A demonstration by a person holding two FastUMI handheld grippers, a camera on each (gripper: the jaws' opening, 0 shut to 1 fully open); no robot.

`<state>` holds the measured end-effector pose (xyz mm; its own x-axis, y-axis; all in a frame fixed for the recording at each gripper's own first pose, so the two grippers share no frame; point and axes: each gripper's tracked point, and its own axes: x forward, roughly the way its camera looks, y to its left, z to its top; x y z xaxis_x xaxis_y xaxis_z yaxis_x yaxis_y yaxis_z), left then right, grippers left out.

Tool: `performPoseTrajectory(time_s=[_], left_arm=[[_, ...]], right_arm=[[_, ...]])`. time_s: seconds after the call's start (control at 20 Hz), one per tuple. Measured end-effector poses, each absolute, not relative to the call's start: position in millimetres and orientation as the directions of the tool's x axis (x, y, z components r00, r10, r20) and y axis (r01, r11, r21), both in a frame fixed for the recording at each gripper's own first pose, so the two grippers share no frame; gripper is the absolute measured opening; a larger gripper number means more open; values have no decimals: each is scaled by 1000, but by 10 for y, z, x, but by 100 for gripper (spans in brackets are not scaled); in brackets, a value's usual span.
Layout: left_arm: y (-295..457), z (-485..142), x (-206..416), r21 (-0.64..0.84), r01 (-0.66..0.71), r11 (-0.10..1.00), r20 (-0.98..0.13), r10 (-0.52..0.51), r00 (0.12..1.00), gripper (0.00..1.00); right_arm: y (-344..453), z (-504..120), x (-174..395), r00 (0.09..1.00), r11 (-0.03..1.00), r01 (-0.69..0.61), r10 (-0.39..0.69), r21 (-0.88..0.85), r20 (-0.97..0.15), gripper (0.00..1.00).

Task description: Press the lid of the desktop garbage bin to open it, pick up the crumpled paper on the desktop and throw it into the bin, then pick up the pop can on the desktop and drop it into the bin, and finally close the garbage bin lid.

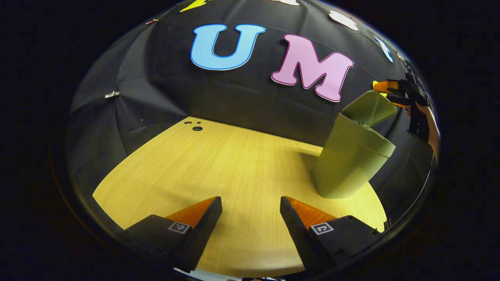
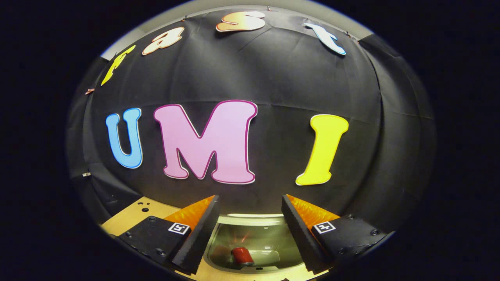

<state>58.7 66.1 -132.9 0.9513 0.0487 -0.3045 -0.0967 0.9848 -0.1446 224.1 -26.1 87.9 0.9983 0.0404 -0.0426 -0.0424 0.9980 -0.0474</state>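
In the right gripper view the right gripper [image 2: 250,222] hangs directly over the bin's mouth, its fingers spread wide with nothing between them. Down through the gap, at six o'clock, the can [image 2: 242,255] lies on its side at the bottom of the bin [image 2: 218,244], with a pale shape just beside it at three o'clock that is too blurred to identify. A corner of the table [image 2: 133,214] shows at eight o'clock.

In the left gripper view the left gripper [image 1: 250,218] is released too, its fingers parted above the bare wooden table [image 1: 218,164]. The green bin [image 1: 347,164] stands on the table at about two o'clock, its lid [image 1: 371,107] tipped up and open. The right gripper [image 1: 394,93], held by a hand [image 1: 427,125], sits just past the raised lid, farther toward two o'clock.
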Motion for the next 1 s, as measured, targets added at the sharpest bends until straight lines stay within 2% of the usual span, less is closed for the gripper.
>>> performPoseTrajectory(time_s=[0.6,0.8,1.0], left_arm=[[573,-1488,528,-177,-74,982,-317,14,948,96],[550,-1523,482,-178,-78,981,-322,17,947,96],[582,-1547,444,-183,-87,979,-323,24,946,96]], right_arm=[[-333,-5,1914,978,997,-41,26,-68,-207,99],[-364,-238,1888,960,999,-27,32,22,-277,99],[-351,-305,1889,959,999,-50,47,-4,-278,99]])
